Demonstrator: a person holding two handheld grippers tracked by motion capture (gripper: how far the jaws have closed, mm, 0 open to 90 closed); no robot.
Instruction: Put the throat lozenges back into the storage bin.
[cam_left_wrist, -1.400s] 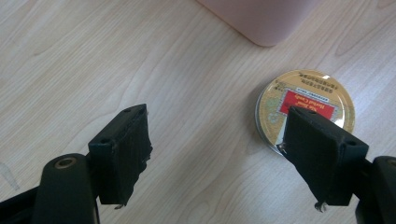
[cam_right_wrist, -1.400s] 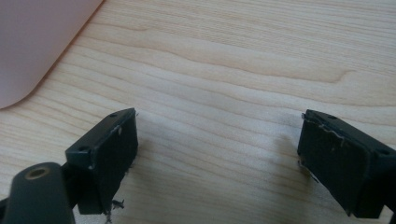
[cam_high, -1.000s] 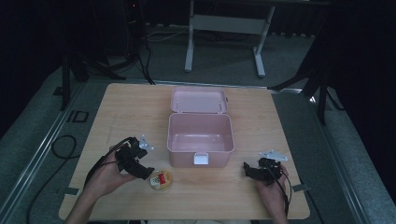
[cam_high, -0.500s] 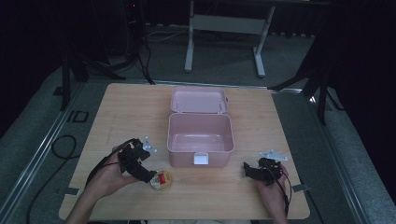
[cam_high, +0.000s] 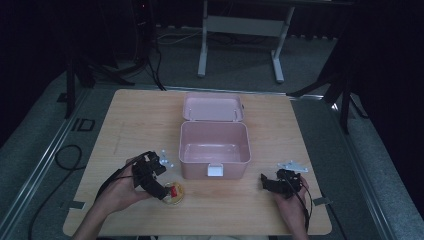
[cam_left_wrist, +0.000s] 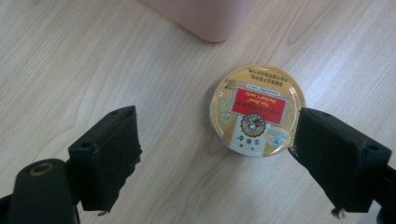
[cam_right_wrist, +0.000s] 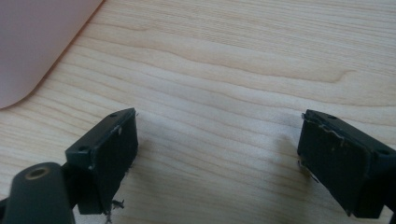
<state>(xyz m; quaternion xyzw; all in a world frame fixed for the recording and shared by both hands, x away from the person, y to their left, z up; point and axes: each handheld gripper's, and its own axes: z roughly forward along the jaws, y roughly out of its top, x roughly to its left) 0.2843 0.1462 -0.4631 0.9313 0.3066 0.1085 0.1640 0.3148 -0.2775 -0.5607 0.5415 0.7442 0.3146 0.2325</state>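
High view: worktop (cam_high: 125, 115) carried a pink box (cam_high: 214, 150) at centre, lid open toward the far side, interior apparently empty. Left tool (cam_high: 159, 186) sat near-left of the box, over a small round tin (cam_high: 174, 193) w/ red label. Right tool (cam_high: 266, 183) rested near-right of the box, well apart from the tin. Jaw detail too small to read at this range.

Left tool view: jaws had just been opening and stood wide. Tin (cam_left_wrist: 257, 109) lay flat on the worktop, lid up, off-centre btwn the jaws: touching or just beside the right pad (cam_left_wrist: 334, 161), well clear of the left pad (cam_left_wrist: 109, 154). Not gripped. Box corner (cam_left_wrist: 205, 18) was cut off at the top edge.

Right tool view: jaws wide, nothing btwn them, bare wood below. Box wall (cam_right_wrist: 37, 46) cut off at upper left.

Risks (judgement): closing from this offset would likely let one pad push the tin sideways before the other met it; the smooth round rim could slip or pop out. Tin's height and side wall were hidden from above; label text unreadable.
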